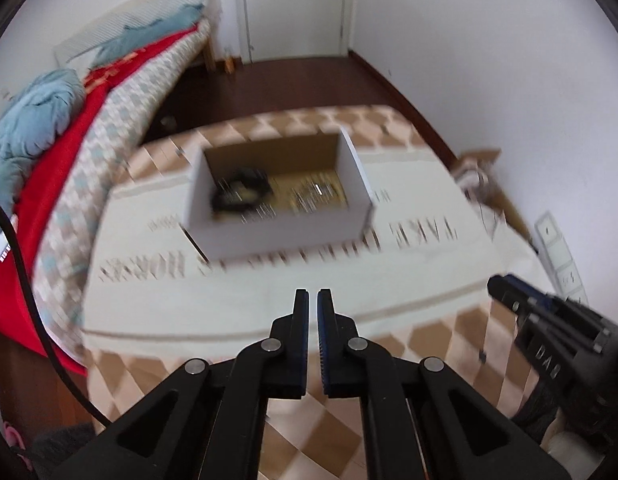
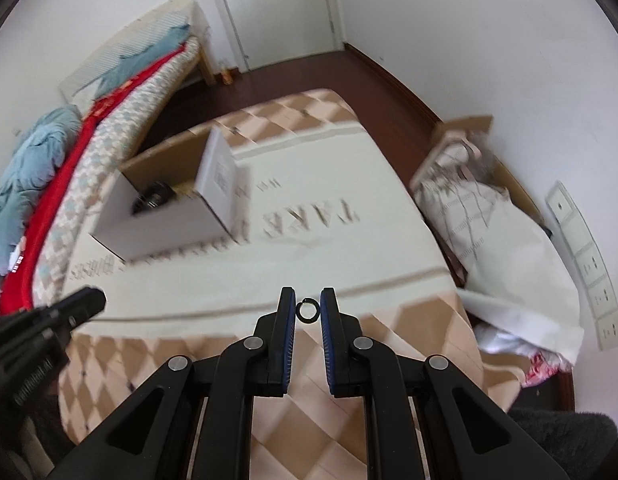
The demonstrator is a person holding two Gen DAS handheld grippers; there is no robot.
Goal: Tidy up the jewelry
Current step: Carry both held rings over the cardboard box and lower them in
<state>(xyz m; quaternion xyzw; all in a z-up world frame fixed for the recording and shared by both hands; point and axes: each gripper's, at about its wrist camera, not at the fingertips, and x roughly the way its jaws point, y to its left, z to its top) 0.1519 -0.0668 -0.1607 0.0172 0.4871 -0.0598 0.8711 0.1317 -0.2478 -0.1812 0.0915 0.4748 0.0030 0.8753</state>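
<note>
The right gripper (image 2: 308, 312) has its fingers clamped on a small dark ring (image 2: 307, 311), a thin metal hoop pinched edge-on between the blue ribbed pads; it hangs above the cream cloth (image 2: 329, 240) that covers the counter. The left gripper (image 1: 313, 312) holds nothing that can be seen, its fingers drawn together with only a sliver of light between them; it hovers over the same cloth, facing the box (image 1: 277, 224).

That box is open-topped cardboard, white outside and brown within, standing on the cloth toward its far left; inside lie a dark coiled piece (image 1: 241, 192) and some blurred pale glinting bits, too smeared to name.

The step in hand looks like carrying the ring to the box. To do it well, keep the pinch steady, since so thin and smooth a hoop could twist out of the pads; come over the near wall high enough to clear the rim; let go low, inside an empty stretch of the brown floor, so it neither bounces nor tangles with the dark piece; keep the left gripper out of the path.

The cloth is soft, with printed lettering and a tan diamond border.
</note>
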